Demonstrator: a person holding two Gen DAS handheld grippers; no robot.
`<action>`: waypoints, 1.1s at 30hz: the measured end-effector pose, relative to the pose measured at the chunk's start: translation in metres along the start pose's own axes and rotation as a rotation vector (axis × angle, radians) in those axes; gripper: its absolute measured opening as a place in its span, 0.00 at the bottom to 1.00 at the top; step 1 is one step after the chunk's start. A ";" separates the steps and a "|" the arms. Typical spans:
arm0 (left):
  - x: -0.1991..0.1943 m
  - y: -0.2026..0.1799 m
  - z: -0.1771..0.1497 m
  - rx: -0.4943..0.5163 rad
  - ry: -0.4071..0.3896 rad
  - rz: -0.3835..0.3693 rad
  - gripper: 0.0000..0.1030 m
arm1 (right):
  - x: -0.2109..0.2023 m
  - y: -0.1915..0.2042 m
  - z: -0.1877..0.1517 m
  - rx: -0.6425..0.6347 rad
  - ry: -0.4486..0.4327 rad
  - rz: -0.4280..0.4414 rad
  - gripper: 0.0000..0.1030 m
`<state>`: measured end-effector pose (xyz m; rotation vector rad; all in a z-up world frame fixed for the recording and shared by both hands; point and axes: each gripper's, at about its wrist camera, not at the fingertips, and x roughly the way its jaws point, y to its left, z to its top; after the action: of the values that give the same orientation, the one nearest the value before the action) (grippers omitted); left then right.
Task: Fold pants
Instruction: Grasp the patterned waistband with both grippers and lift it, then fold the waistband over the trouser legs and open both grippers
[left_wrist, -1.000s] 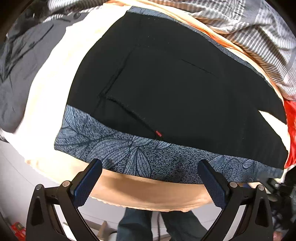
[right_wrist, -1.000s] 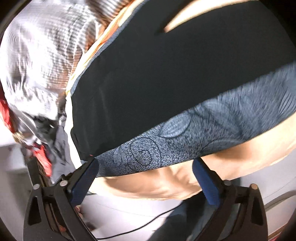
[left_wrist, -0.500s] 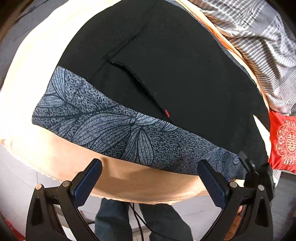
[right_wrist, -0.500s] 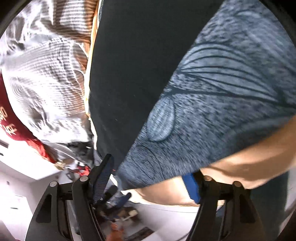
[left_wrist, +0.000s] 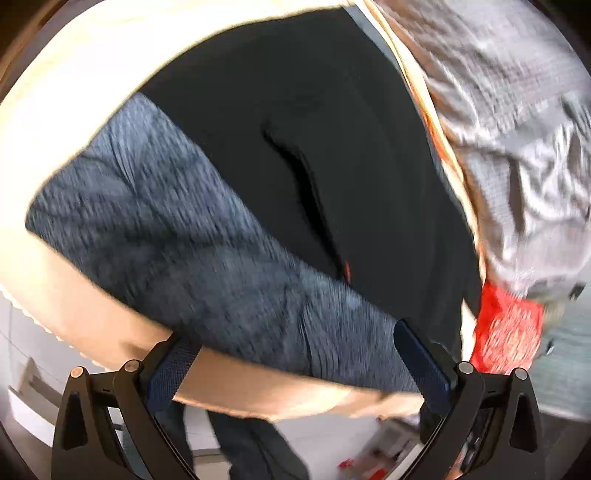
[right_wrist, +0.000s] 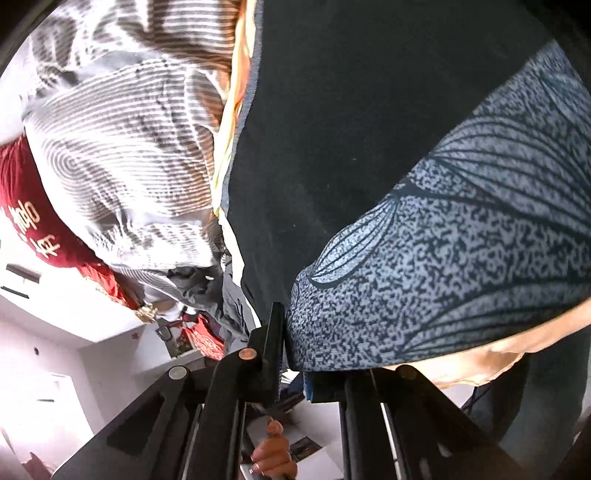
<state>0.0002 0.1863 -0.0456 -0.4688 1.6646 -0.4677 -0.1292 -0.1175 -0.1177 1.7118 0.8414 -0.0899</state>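
1. The pants (left_wrist: 332, 155) lie flat on a cream cover (left_wrist: 74, 92) on the bed. They are black, with a wide blue-grey band (left_wrist: 192, 236) of leaf shapes along the near edge.
2. My right gripper (right_wrist: 291, 354) has just been closing, and now it is clenched on the corner of that band (right_wrist: 461, 258). The cloth sits between the two fingers. One finger (right_wrist: 275, 332) shows well. The other is mostly hidden under the cloth.
3. My left gripper (left_wrist: 299, 365) is spread wide, with its blue pads (left_wrist: 171, 365) low at the band's edge. The pads do not pinch the cloth.
4. The left view is smeared, so the leaf shapes look fuzzy there.
5. A striped grey blanket (right_wrist: 122, 147) is bunched up beside the pants. Its far side is cut off at the picture edge.
6. Something red with pale marks (right_wrist: 33, 221) peeks out next to the blanket. I cannot tell what it is.
7. A hand (right_wrist: 275, 454) shows low in the right view, partly behind my gripper.
8. Legs in dark jeans (left_wrist: 258, 450) stand below the bed edge, mostly hidden.
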 end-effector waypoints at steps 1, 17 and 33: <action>-0.004 0.003 0.006 -0.017 -0.019 -0.003 0.86 | -0.001 0.003 0.001 -0.006 0.003 -0.012 0.09; -0.066 -0.087 0.068 0.206 -0.144 -0.030 0.18 | -0.004 0.122 0.078 -0.228 0.051 -0.119 0.09; 0.052 -0.139 0.192 0.165 -0.158 0.179 0.24 | 0.129 0.115 0.267 -0.212 0.260 -0.306 0.13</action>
<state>0.1894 0.0337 -0.0377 -0.2262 1.4862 -0.4202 0.1276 -0.2964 -0.1726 1.4038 1.2583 0.0168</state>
